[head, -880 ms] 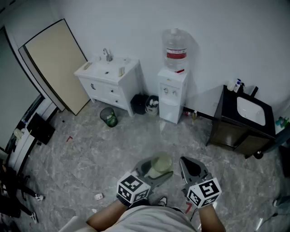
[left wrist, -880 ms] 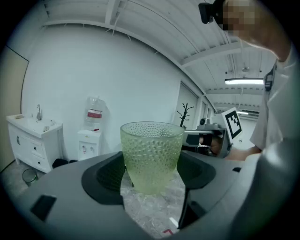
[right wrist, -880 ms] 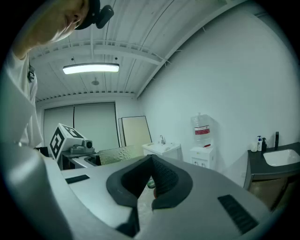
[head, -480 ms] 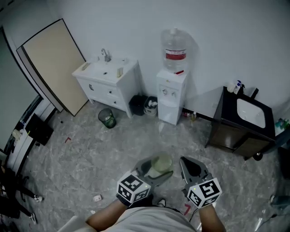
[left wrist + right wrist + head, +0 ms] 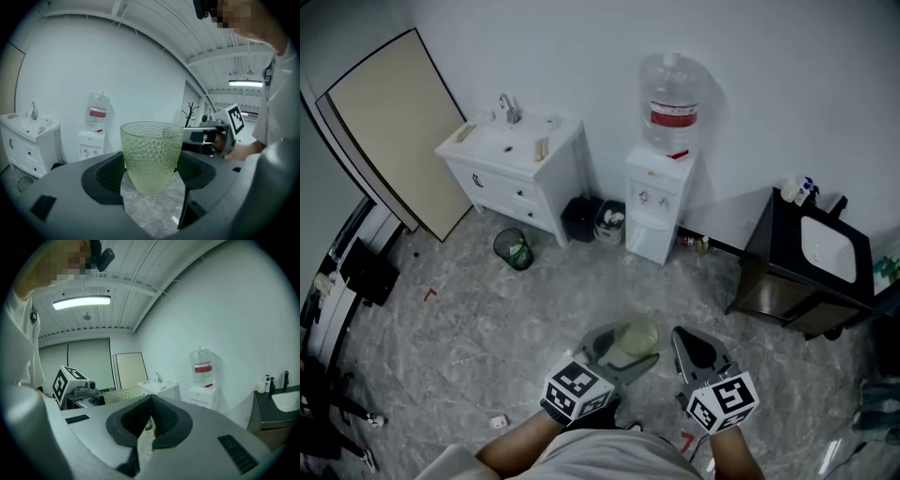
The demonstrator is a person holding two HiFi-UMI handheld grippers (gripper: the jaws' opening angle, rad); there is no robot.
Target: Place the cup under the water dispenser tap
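The cup (image 5: 151, 157), green dimpled glass, stands upright and off the floor between the jaws of the left tool (image 5: 622, 348). Both pads press on its lower sides, and its rim rises above them. In the head view it sits at lower centre of the frame.

The right tool (image 5: 151, 403) is just to the right of the left tool. Its jaws are closed together with nothing between them.

The water dispenser (image 5: 657, 204) stands against the white wall at upper centre of the head view, well apart from the cup. It carries a clear bottle (image 5: 673, 98) with a red label. A white sink cabinet (image 5: 514, 167) is at its left. A black bin (image 5: 580, 218) stands between them, and a green bin (image 5: 513, 249) stands lower left of it. A dark cabinet (image 5: 787, 281) with a white basin occupies the right of the frame. The floor (image 5: 487, 328) is grey marbled tile.
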